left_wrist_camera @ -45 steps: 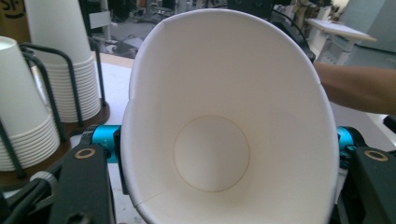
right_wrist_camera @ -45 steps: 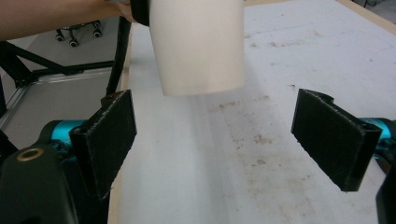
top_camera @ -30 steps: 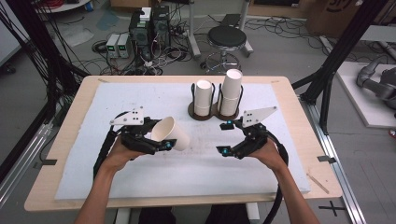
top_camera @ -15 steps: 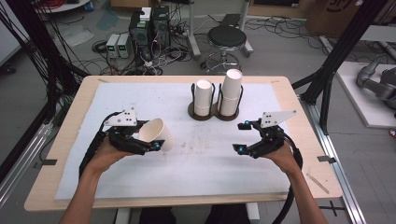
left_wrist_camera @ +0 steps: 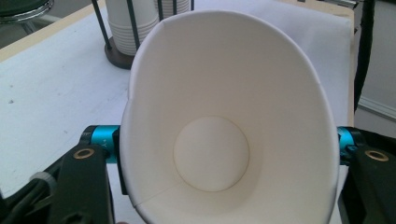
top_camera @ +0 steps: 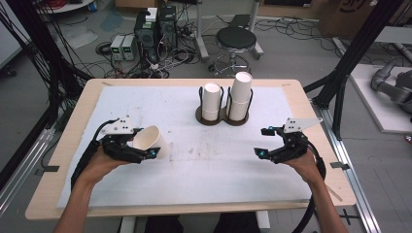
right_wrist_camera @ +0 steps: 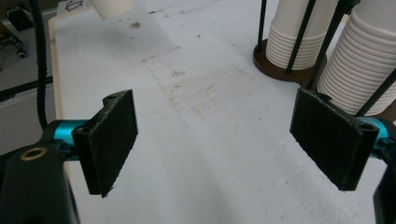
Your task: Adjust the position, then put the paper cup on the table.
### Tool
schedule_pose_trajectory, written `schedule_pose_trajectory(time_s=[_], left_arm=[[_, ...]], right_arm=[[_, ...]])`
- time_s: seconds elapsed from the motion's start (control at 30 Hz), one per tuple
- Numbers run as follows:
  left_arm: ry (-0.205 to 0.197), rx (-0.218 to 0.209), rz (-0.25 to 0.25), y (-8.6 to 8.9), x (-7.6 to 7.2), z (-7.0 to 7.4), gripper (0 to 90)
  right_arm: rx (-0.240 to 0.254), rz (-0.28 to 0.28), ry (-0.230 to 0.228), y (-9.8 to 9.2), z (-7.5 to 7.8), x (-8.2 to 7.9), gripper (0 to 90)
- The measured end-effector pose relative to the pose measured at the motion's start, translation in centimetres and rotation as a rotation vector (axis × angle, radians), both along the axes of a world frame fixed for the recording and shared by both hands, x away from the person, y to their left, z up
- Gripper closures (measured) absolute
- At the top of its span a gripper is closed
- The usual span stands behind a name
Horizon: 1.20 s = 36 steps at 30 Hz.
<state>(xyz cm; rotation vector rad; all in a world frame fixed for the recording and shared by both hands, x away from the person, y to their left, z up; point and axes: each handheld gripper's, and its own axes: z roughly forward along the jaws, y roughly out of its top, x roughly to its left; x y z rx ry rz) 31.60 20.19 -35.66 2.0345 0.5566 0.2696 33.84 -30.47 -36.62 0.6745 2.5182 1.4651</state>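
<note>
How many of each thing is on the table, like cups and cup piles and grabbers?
Loose paper cup: 1
Stacks of paper cups: 2
Cup holder: 1
Grippers: 2, left gripper and right gripper
Total: 6

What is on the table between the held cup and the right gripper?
Nothing: in the high view only bare, lightly stained white mat lies between the cup and the right gripper.

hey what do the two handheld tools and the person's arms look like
Both tools, left tool and right tool, are black with turquoise fittings near the jaws and flat black pads. Each carries a grey three-cornered plate on top and trails a black cable. The forearms are bare, without sleeves.
</note>
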Motion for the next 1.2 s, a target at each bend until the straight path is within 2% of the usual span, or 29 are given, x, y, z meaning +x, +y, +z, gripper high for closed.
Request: schedule_pose_trajectory(time_s=[0.27, 1.2], left_arm=[[-0.003, 0.027, 0.013, 0.25, -0.03, -0.03, 33.0], [0.006, 0.059, 0.017, 0.3, 0.13, -0.33, 33.1]], right_arm=[[-0.009, -0.005, 0.008, -0.32, -0.32, -0.1, 15.5], [-0.008, 0.0, 0.011, -0.36, -0.31, -0.24, 15.9]])
